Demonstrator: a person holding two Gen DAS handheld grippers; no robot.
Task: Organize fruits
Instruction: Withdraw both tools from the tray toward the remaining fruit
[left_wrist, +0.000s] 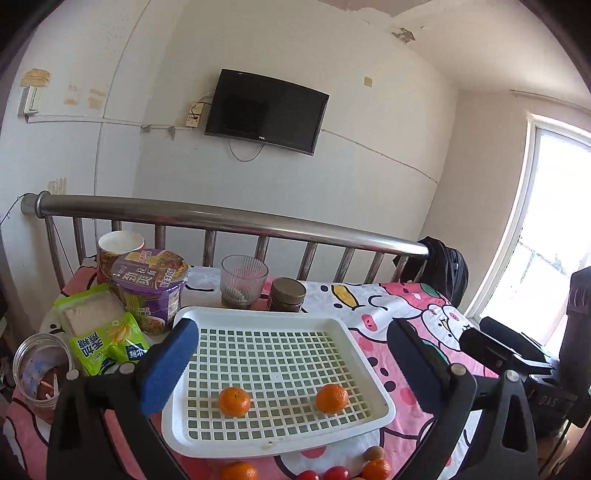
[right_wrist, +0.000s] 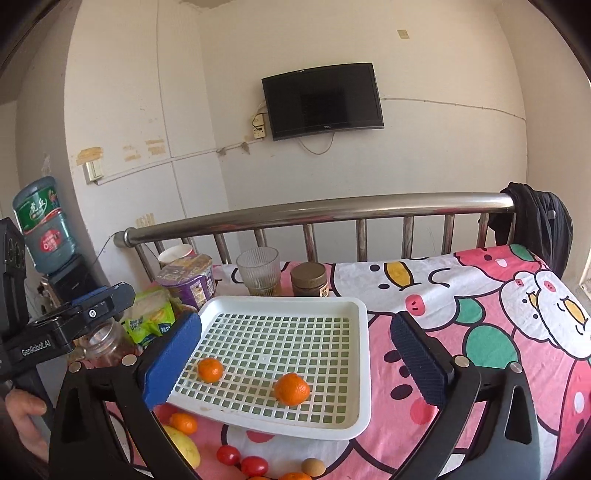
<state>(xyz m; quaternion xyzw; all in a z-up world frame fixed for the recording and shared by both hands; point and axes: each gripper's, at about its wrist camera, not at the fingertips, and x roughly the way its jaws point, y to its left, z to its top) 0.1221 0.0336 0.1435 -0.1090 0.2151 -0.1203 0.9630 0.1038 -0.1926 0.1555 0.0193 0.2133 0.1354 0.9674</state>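
A white slotted tray (left_wrist: 258, 314) lies on the cartoon-print cloth with two tangerines (left_wrist: 234, 401) (left_wrist: 331, 398) inside, apart from each other. My left gripper (left_wrist: 293, 326) hovers above the tray's near side, open, with nothing between its pads. In the right wrist view the same tray (right_wrist: 288, 301) and its tangerines (right_wrist: 210, 370) (right_wrist: 291, 388) lie below my right gripper (right_wrist: 295, 321), also open and holding nothing. Loose fruit sits in front of the tray: a tangerine (right_wrist: 183, 422), a yellow fruit (right_wrist: 184, 448), cherry tomatoes (right_wrist: 228, 454) and a small brown fruit (right_wrist: 314, 467).
Left of the tray stand noodle cups (left_wrist: 147, 288), green snack packets (left_wrist: 107, 339) and a glass jar (left_wrist: 40, 369). A ribbed glass (left_wrist: 243, 280) and a brown jar (left_wrist: 288, 295) sit behind it. A steel bed rail (left_wrist: 229, 218) runs along the back. A person's hand (right_wrist: 22, 417) shows at far left.
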